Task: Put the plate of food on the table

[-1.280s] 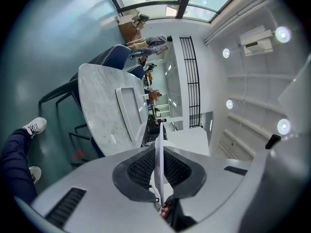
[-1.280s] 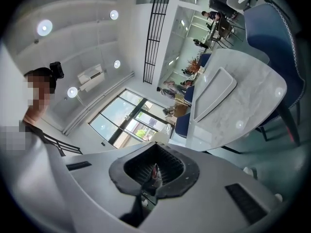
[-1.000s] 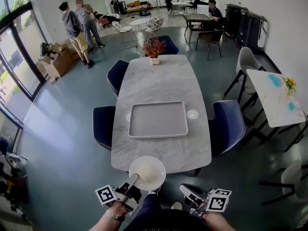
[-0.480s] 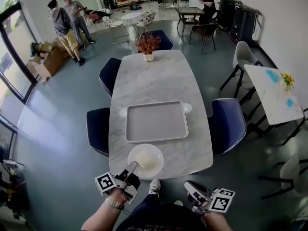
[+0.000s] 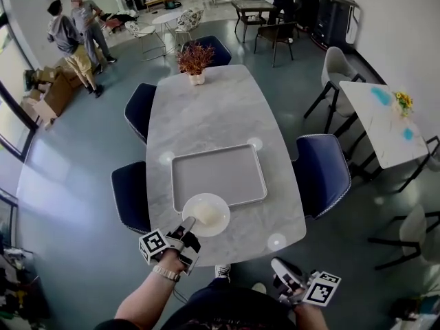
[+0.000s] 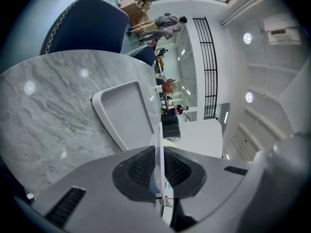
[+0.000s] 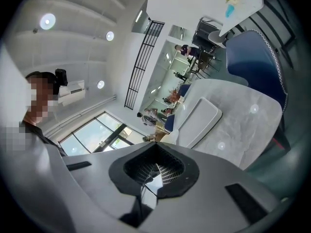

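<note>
A white plate point(image 5: 205, 214) with a pale heap of food hangs over the near left corner of the grey tray point(image 5: 218, 174) on the marble table point(image 5: 213, 115). My left gripper point(image 5: 186, 228) is shut on the plate's near rim. In the left gripper view the plate's rim point(image 6: 158, 147) shows edge-on between the dark pads of the left gripper point(image 6: 159, 166), with the tray point(image 6: 124, 111) beyond. My right gripper point(image 5: 286, 279) is low by my body, short of the table's near edge, jaws together and empty. The right gripper point(image 7: 150, 171) looks across the table point(image 7: 243, 123) at the tray point(image 7: 201, 116).
Blue chairs stand at the table's left point(image 5: 130, 194) and right point(image 5: 322, 174). A potted plant point(image 5: 194, 60) sits at the far end. A second white table point(image 5: 381, 119) stands at the right. People point(image 5: 72, 36) stand by boxes at the far left.
The left gripper has carried the plate forward from the table's near edge to over the tray's near left corner. The right gripper has stayed low near my body.
</note>
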Available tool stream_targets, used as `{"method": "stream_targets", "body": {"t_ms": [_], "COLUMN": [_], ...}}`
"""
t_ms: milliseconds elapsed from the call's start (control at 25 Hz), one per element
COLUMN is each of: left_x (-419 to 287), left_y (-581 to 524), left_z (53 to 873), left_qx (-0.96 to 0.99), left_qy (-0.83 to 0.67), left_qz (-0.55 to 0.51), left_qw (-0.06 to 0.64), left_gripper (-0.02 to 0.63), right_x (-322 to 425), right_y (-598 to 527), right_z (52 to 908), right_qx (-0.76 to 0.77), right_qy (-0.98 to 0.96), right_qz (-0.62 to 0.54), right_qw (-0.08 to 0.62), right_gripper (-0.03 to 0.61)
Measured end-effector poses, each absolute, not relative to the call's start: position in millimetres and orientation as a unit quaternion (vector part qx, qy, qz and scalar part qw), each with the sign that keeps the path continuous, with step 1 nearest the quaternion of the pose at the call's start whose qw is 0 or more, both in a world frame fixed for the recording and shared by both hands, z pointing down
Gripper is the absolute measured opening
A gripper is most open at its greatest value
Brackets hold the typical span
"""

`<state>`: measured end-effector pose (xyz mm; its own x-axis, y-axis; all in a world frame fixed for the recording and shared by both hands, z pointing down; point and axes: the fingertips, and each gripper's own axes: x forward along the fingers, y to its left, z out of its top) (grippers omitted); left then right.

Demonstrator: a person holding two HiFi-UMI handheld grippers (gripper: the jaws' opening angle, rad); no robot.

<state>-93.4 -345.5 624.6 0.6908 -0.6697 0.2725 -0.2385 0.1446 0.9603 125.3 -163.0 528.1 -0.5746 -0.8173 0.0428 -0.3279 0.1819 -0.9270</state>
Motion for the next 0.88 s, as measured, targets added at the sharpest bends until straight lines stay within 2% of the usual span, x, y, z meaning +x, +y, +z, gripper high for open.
{"method": "stream_targets", "body": {"t_ms": [880], "left_x": [-69], "left_y": [-496], "left_z": [702], "left_qx": [0.605], "left_qy": [-0.391], "left_qz": [-0.104], "left_qw": [0.685], "left_gripper": [0.028], "right_x": [141], "right_y": [-146], "right_z": [537], "right_qx": [-0.532], "right_qy": [0.636], "right_qz": [-0.475], "right_qw": [0.296], "right_gripper": [0.011]}}
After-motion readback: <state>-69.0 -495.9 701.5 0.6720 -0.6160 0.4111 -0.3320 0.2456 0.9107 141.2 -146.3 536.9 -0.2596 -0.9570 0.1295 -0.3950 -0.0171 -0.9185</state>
